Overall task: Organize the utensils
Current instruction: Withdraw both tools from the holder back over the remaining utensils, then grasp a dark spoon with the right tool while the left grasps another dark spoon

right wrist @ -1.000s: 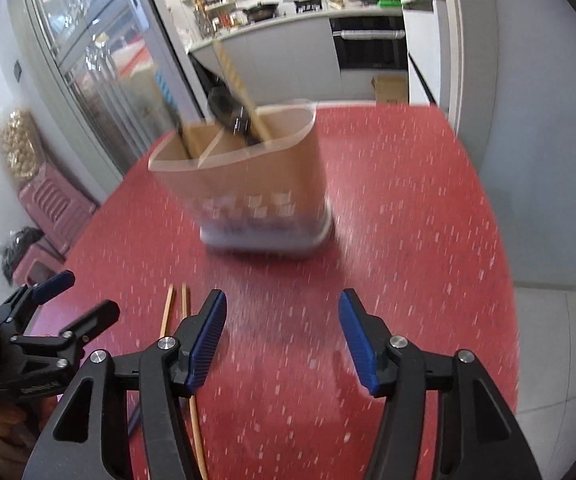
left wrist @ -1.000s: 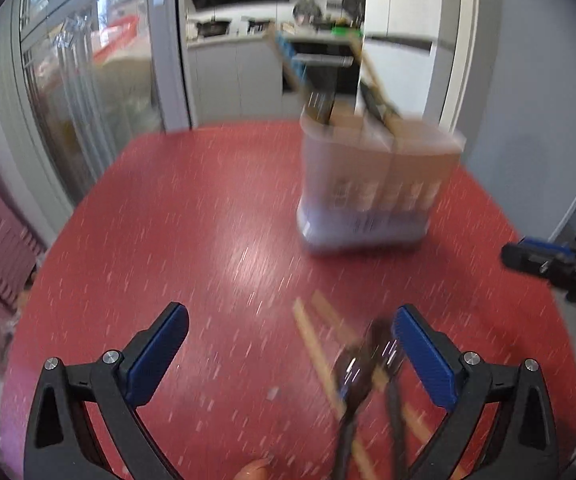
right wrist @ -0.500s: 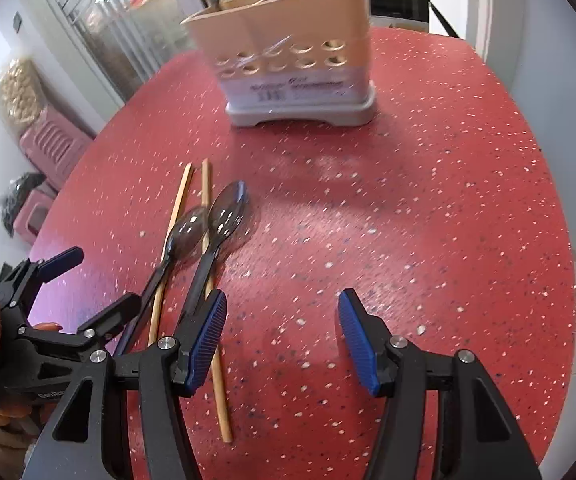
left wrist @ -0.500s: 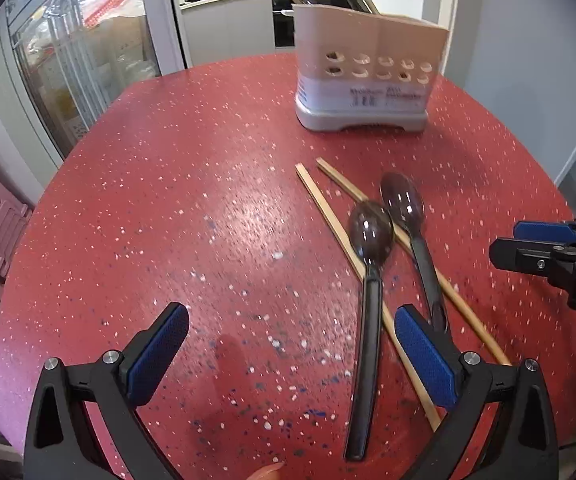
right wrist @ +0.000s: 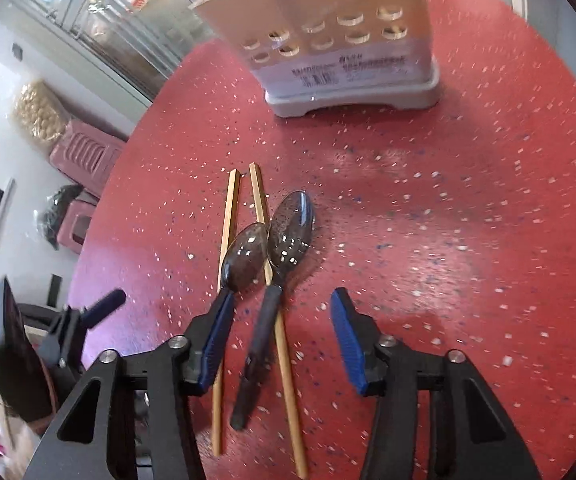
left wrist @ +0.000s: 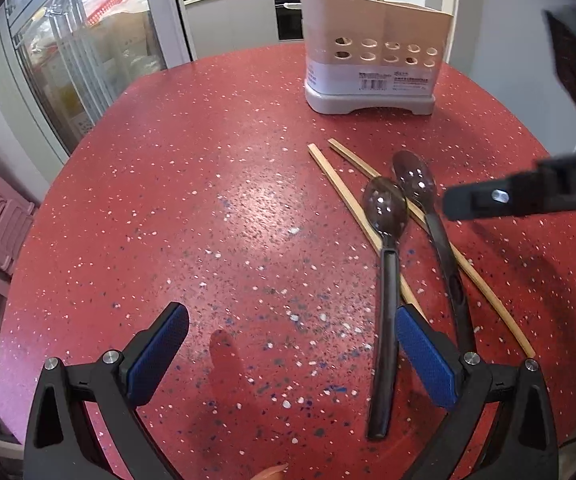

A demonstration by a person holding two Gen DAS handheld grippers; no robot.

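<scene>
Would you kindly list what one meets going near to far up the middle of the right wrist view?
Right gripper → spoons on chopsticks → bare red table → utensil holder.

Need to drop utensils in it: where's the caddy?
The caddy stands upright at the table's far side in both views, beyond the spoons and chopsticks.

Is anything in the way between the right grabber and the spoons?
No. The right gripper, jaws just closing but gripping nothing, has one spoon's handle between its fingers. The other spoon lies beside it.
</scene>
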